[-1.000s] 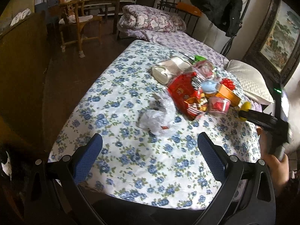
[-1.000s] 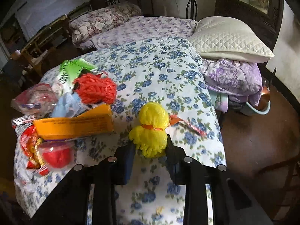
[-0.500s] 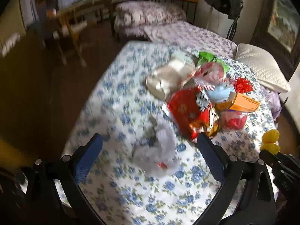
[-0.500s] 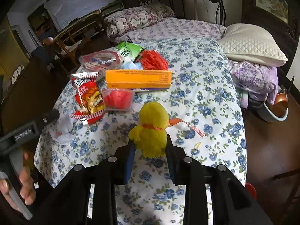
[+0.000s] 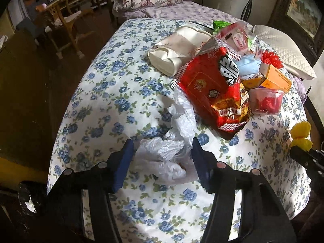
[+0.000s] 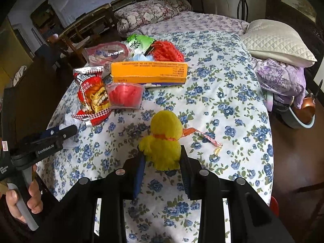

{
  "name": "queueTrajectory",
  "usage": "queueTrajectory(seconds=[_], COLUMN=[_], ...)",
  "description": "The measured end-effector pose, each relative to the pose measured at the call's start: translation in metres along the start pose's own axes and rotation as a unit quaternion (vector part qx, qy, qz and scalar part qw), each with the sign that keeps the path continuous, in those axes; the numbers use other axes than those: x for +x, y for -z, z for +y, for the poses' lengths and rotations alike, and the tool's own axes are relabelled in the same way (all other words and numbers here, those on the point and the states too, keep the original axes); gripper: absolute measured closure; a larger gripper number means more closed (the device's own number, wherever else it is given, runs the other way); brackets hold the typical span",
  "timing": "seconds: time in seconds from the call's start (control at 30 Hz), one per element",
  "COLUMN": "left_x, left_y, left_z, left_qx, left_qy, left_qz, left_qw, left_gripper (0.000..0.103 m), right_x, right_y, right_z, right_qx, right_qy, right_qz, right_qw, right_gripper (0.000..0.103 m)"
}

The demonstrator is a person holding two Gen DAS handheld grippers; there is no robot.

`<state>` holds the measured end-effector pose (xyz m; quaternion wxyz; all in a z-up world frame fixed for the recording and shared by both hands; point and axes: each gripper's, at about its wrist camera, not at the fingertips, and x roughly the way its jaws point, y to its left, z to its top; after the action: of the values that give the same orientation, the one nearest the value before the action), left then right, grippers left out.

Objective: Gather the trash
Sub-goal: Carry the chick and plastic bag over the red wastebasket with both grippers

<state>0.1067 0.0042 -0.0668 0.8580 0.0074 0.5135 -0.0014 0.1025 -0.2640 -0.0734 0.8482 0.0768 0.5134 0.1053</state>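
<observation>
- Left wrist view centres on the crumpled plastic bag [image 5: 168, 158], low in the frame on the floral bedspread [image 5: 105, 93], probably meant to take the rubbish.
- Straddling it, the left gripper [image 5: 162, 162] has just been closing its jaws; the bag sits between the pads, one touching its right side, the other showing a gap, so no grip yet.
- At the right edge and in the right wrist view, the right gripper [image 6: 162, 162] is clenched on the yellow fluffy ball [image 6: 162, 139], likely kept ready to drop in.
- Beyond the bag, upper right, wait the red snack wrapper [image 5: 212, 85], orange box [image 5: 277, 77] and red cup [image 5: 265, 101].
</observation>
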Motion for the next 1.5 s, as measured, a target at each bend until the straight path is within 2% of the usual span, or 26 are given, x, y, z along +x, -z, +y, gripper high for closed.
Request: queueTrajectory(seconds=[0.1,0.13,0.17,0.2,0.23,0.3,0.43,0.5,0.53,0.67,0.8,0.87,1.03,1.27,1.5], left_x=[-0.002,-0.003,-0.003,-0.002,-0.002,-0.003,-0.009,-0.011,-0.012,-0.021,-0.043,-0.059,-0.085,-0.114,-0.140], left_y=[-0.003,-0.004,-0.005,-0.006,-0.007,-0.007,-0.008,-0.007,-0.007,-0.004,0.002,0.007,0.017,0.024,0.035], left_z=[-0.006,-0.007,-0.008,-0.008,-0.008,-0.006,-0.001,0.002,0.004,0.013,0.018,0.018,0.004,-0.039,-0.114], left_qx=[0.009,0.010,0.010,0.011,0.009,0.002,-0.007,-0.015,-0.018,-0.034,-0.040,-0.037,-0.016,0.032,0.107], left_qy=[0.002,0.007,0.013,0.023,0.034,0.049,0.068,0.077,0.082,0.105,0.132,0.145,0.164,0.185,0.225], left_qz=[-0.007,-0.011,-0.013,-0.011,-0.008,-0.010,-0.023,-0.023,-0.023,-0.033,-0.064,-0.087,-0.116,-0.124,-0.127], left_qw=[0.9999,0.9999,0.9998,0.9996,0.9993,0.9988,0.9974,0.9966,0.9962,0.9934,0.9884,0.9849,0.9796,0.9743,0.9602], left_gripper=[0.046,0.046,0.058,0.078,0.081,0.086,0.087,0.087,0.087,0.087,0.087,0.087,0.087,0.087,0.087], right_x=[0.005,0.006,0.006,0.005,0.003,-0.003,0.004,0.014,0.018,0.017,0.005,0.000,-0.012,-0.054,-0.103], right_y=[0.000,0.000,-0.001,0.000,0.000,-0.002,-0.013,-0.016,-0.015,-0.012,-0.012,-0.011,-0.011,-0.001,0.032], right_z=[0.002,0.002,0.004,0.004,0.005,0.004,0.000,-0.002,-0.001,0.008,0.012,0.013,0.012,-0.005,-0.048], right_qx=[-0.004,-0.005,-0.006,-0.006,-0.006,-0.005,0.002,0.003,0.002,-0.018,-0.014,-0.013,-0.004,0.018,0.049], right_qy=[0.002,0.002,0.005,0.009,0.013,0.025,0.028,0.025,0.024,0.040,0.038,0.035,0.020,0.005,0.026], right_qz=[0.011,0.013,0.011,0.008,0.003,-0.014,-0.013,0.001,0.009,0.006,-0.023,-0.033,-0.049,-0.086,-0.106], right_qw=[1.000,1.000,1.000,1.000,1.000,1.000,1.000,1.000,1.000,0.999,0.999,0.999,0.999,0.996,0.993], right_gripper=[0.066,0.060,0.053,0.049,0.042,0.035,0.034,0.043,0.070,0.072,0.072,0.072,0.072,0.072,0.072])
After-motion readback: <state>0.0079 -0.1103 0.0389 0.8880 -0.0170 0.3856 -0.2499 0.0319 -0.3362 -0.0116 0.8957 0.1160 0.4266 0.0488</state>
